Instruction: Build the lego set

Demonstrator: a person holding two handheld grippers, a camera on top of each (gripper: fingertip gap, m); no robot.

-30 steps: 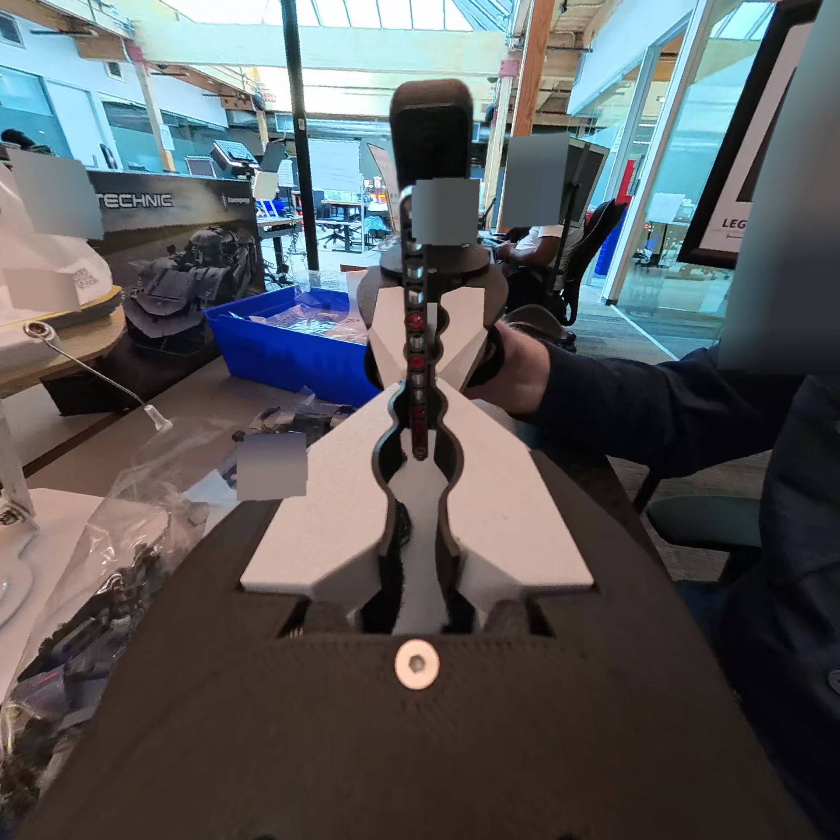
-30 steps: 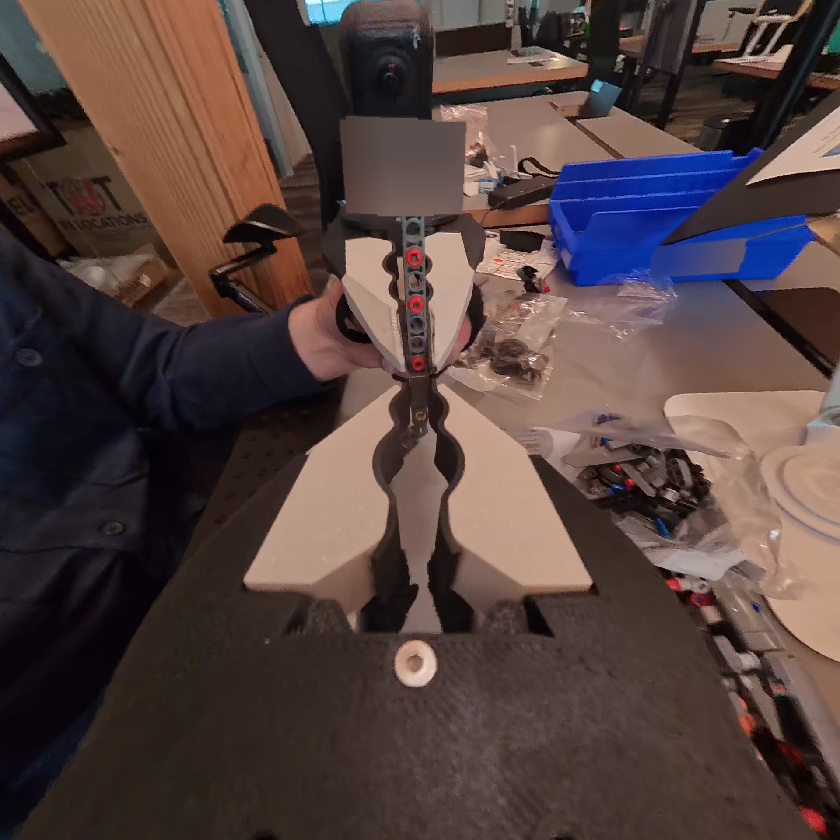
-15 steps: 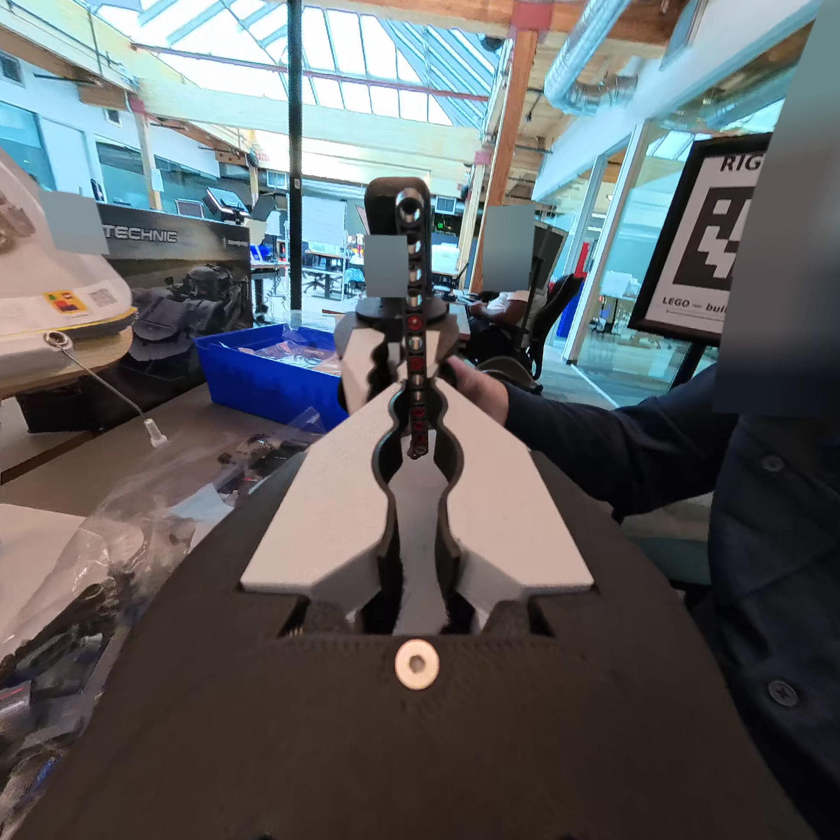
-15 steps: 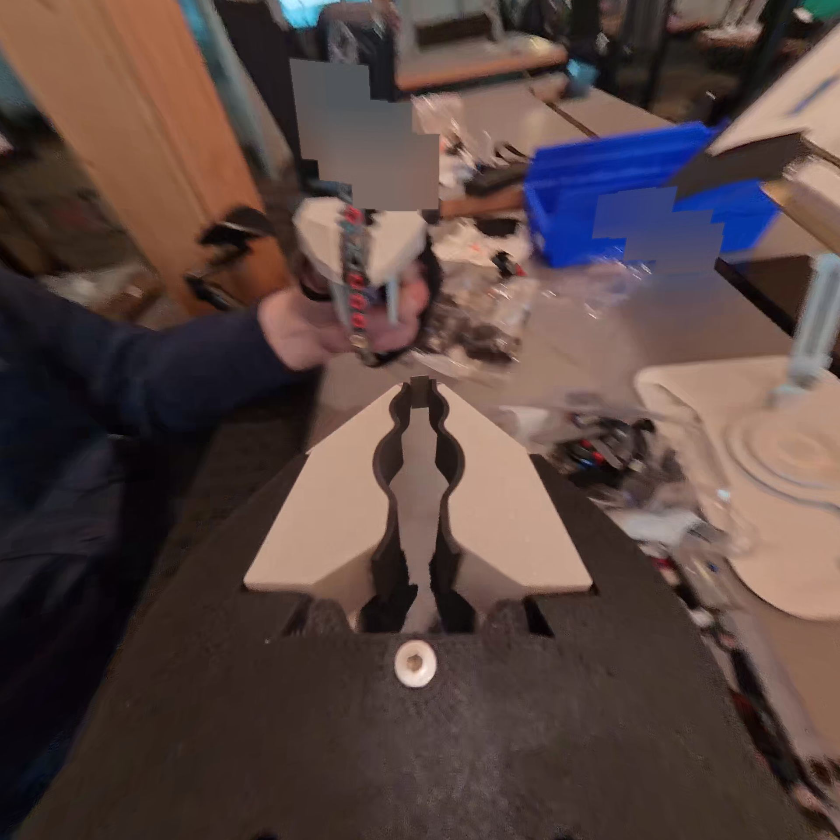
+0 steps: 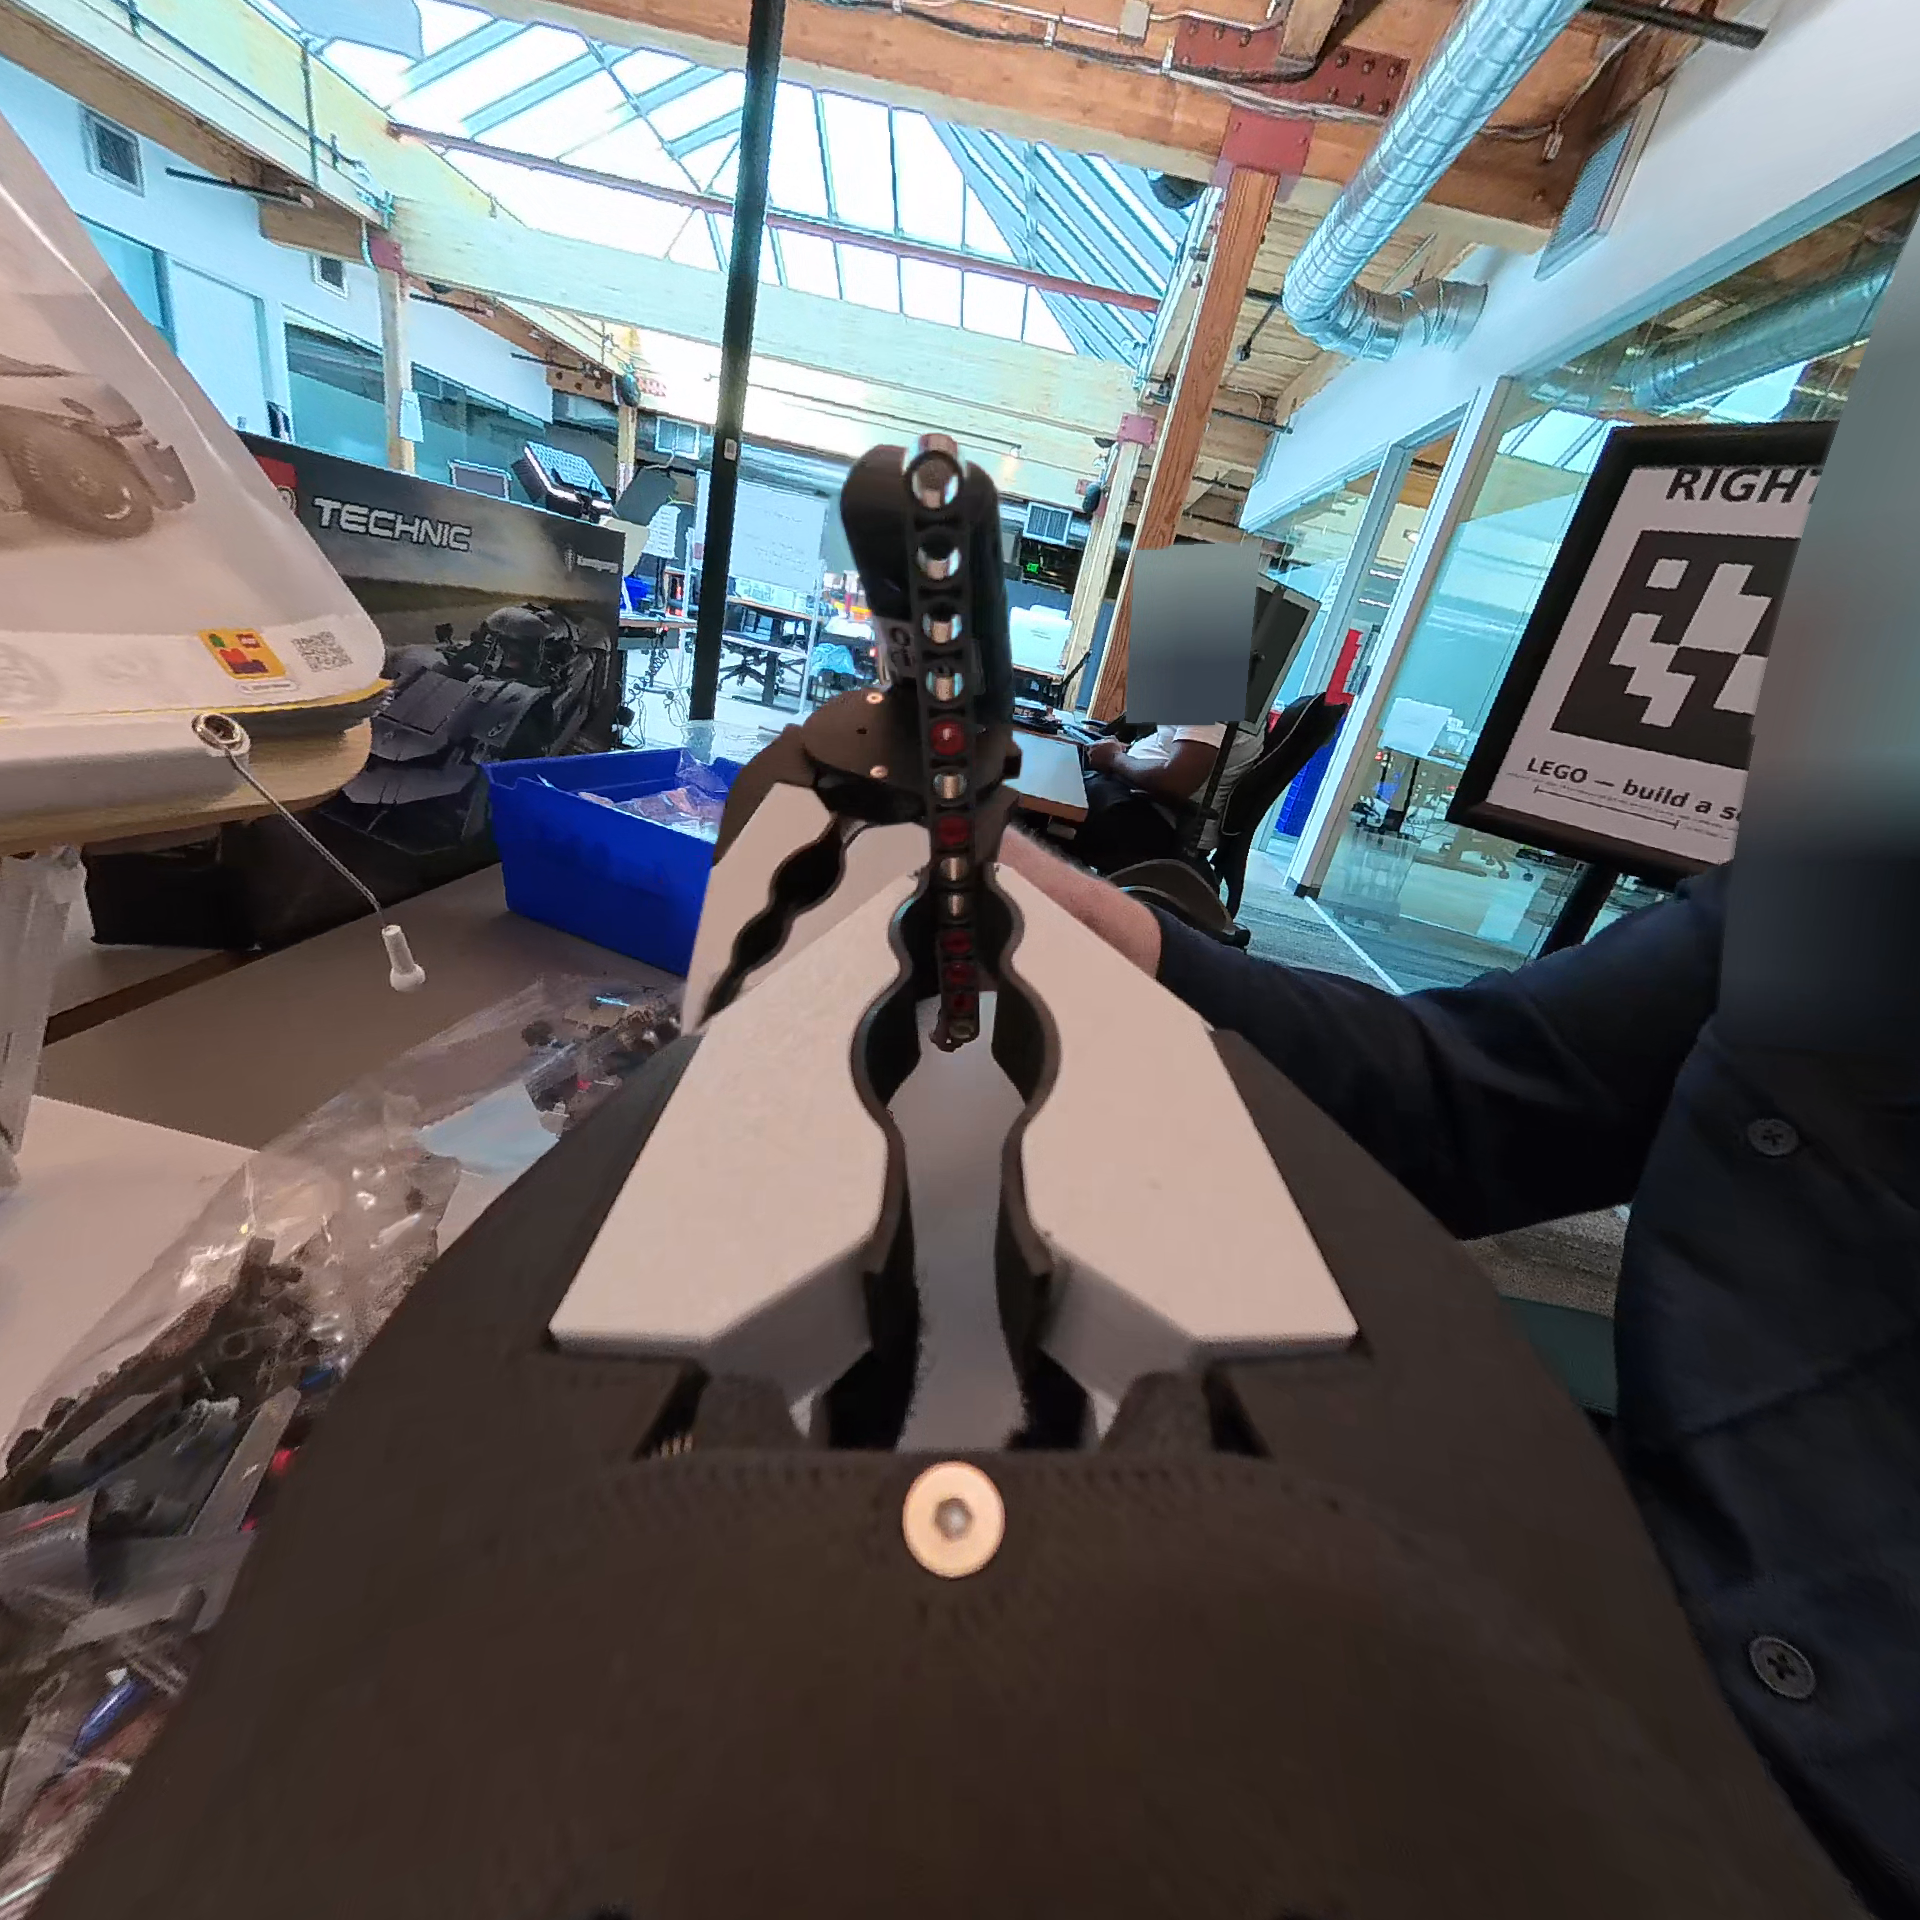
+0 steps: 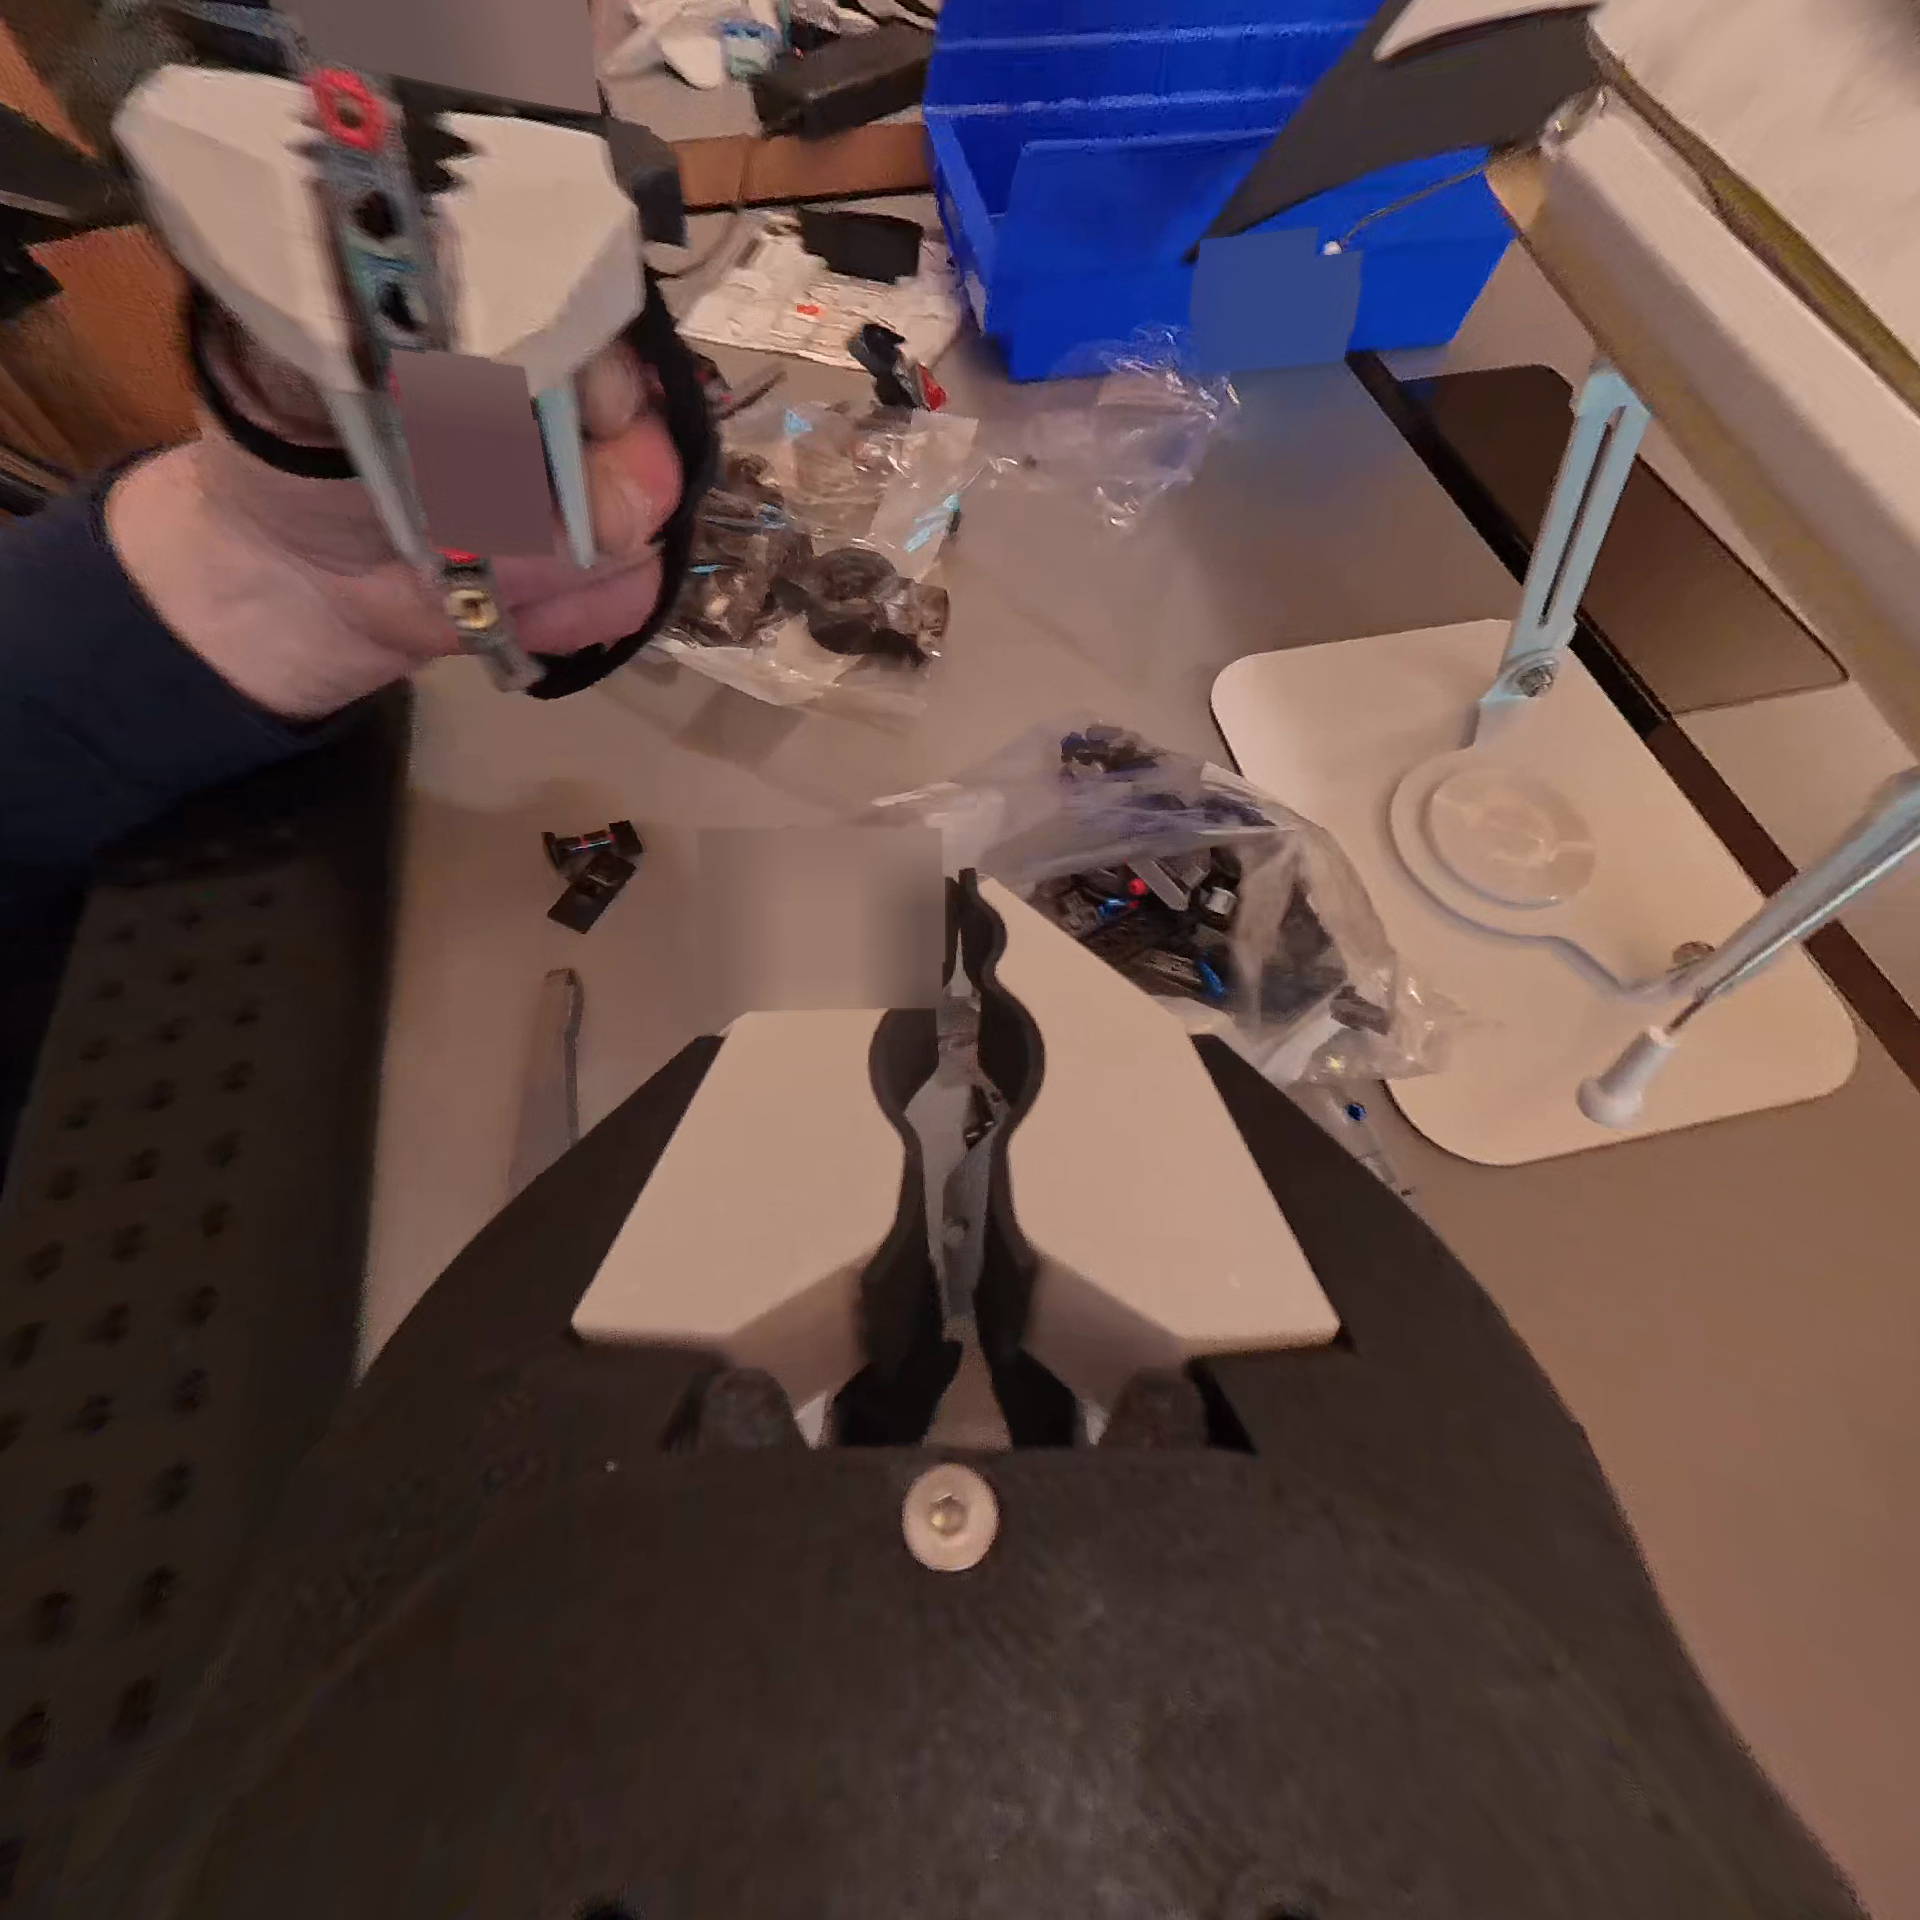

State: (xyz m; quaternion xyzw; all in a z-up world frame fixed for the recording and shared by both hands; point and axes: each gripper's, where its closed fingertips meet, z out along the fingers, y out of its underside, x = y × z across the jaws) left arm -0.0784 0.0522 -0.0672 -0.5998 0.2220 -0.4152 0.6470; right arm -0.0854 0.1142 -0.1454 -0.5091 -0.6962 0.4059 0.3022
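Observation:
A long dark Lego beam (image 5: pixel 940 644) with red pins stands upright in my left gripper (image 5: pixel 951 914), which is shut on its lower end. In the right wrist view the left gripper (image 6: pixel 390 270) shows at the upper left, blurred, with the beam (image 6: pixel 384 239) between its fingers and a hand behind it. My right gripper (image 6: pixel 961 914) is shut and empty, pointing down at the grey table; a blur patch covers its left fingertip. One of its fingers (image 5: pixel 748 883) shows behind the left gripper, apart from the beam.
Clear bags of Lego parts (image 6: pixel 1174 914) (image 6: pixel 810 582) lie on the table, with small black pieces (image 6: pixel 592 862) nearby. A blue bin (image 6: pixel 1195 208) is at the back, a white stand base (image 6: pixel 1558 883) at right, and a black perforated mat (image 6: pixel 156 1143) at left. A dark sleeve (image 5: pixel 1455 1091) crosses right. My right fingertips sit around 10 cm from my left ones.
My right gripper has let go of the beam's end, drawn back and tipped down toward the table. My left gripper keeps the beam and has tilted it upward.

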